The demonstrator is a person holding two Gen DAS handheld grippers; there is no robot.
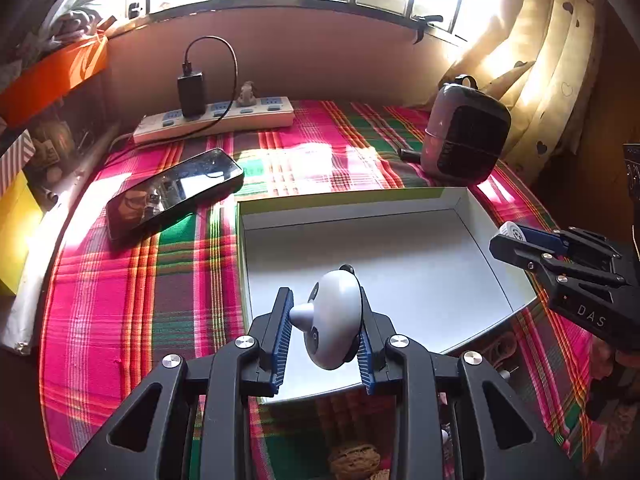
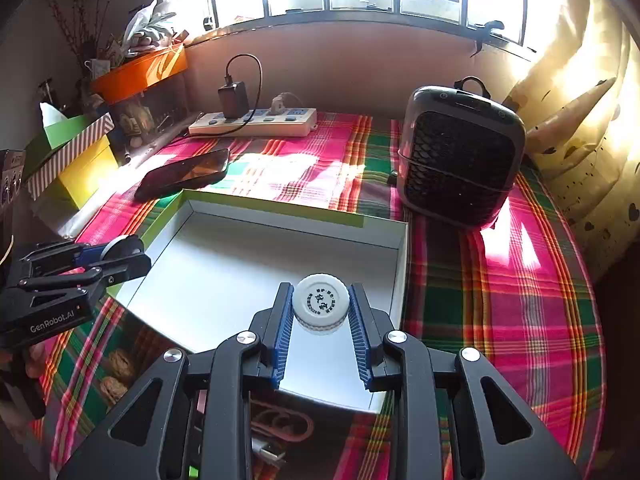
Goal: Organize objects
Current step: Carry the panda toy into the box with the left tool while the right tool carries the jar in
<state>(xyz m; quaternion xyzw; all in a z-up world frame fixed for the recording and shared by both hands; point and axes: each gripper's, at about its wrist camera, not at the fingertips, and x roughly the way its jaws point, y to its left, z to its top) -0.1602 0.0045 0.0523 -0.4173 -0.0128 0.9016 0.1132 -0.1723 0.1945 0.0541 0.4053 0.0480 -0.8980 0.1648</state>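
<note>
My left tongs (image 1: 326, 330) clenched on a panda figure (image 1: 334, 316), smooth round plastic, light, slippery; grip across the body, not the nub. Right tongs (image 2: 320, 312) clenched on a ribbed white cap (image 2: 320, 303), rigid. Both hover over the empty white box (image 1: 472, 216) on a plaid-clothed counter (image 1: 140, 280), under a sunlit window.

A woven plaid cloth (image 2: 500, 288) lies under the matt white cardboard tray (image 2: 224, 264) and glossy glass-faced phone (image 1: 176, 192).
</note>
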